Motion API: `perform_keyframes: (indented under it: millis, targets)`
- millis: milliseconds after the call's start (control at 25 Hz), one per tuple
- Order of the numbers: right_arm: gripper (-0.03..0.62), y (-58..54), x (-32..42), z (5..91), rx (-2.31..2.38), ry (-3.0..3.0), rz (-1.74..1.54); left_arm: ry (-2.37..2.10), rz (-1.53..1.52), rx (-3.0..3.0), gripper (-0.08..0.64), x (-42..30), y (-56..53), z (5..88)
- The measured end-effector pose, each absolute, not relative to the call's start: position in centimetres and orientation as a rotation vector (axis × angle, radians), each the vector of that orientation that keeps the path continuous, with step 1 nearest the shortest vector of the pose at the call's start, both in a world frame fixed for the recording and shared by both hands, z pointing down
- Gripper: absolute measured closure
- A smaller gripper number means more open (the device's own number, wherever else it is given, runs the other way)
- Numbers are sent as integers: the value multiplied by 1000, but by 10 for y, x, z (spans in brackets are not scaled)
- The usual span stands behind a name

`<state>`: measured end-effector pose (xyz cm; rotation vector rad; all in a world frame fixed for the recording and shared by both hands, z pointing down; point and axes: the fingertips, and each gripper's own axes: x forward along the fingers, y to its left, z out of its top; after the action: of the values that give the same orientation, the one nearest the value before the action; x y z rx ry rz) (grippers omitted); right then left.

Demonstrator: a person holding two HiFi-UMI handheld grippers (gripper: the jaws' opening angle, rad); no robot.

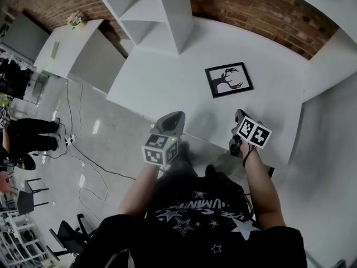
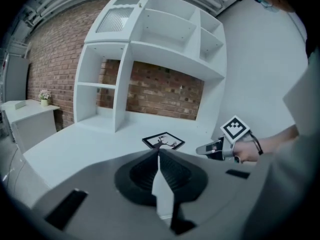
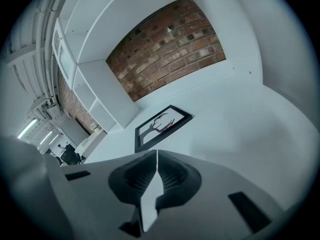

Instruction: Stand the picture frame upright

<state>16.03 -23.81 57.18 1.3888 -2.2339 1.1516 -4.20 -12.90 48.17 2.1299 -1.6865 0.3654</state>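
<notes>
Approach stage, by the look of things: nothing gripped, nothing raised yet. Flat and face up on the white desk, the picture frame with its dark antlered silhouette, out in the open ahead of both tools, below the brick wall and to the right of the white shelf unit. Left gripper held about over the desk's near edge, well short of the frame, fingers pressed together on nothing. Right gripper nearer, just this side of the frame's near edge yet apart from it, fingers likewise closed and empty. Next, probably: parting one pair of fingers, coming down to a frame edge, pinching or levering it off the desk, then tipping it up toward vertical. Calls for a low, shallow approach, since a thin frame lying flush offers little to catch; likely also the second tool to steady the opposite edge against sliding on the smooth surface. Cannot tell from here whether a back stand is there to prop it, or whether leaning against the wall or the shelf unit will be needed
</notes>
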Motion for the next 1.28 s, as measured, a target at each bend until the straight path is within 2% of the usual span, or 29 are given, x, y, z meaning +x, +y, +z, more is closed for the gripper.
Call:
perform_keyframes:
  millis: [800,880,960,1280]
  targets:
    - [574,-281,124,582,1746,-1982,1280,-1272,489,2336,538,-92,-240,516]
    - [553,-286,120,583,1762,-1969,1295,-1242,493,2340,538,-94,-246,518]
    - [488,-290,118,584,1777,-1957,1304,-1218,494,2344,538,-95,-251,519]
    - [454,-312,118,599,1862,-1837,1340,-1163,504,2341,538,-102,-267,531]
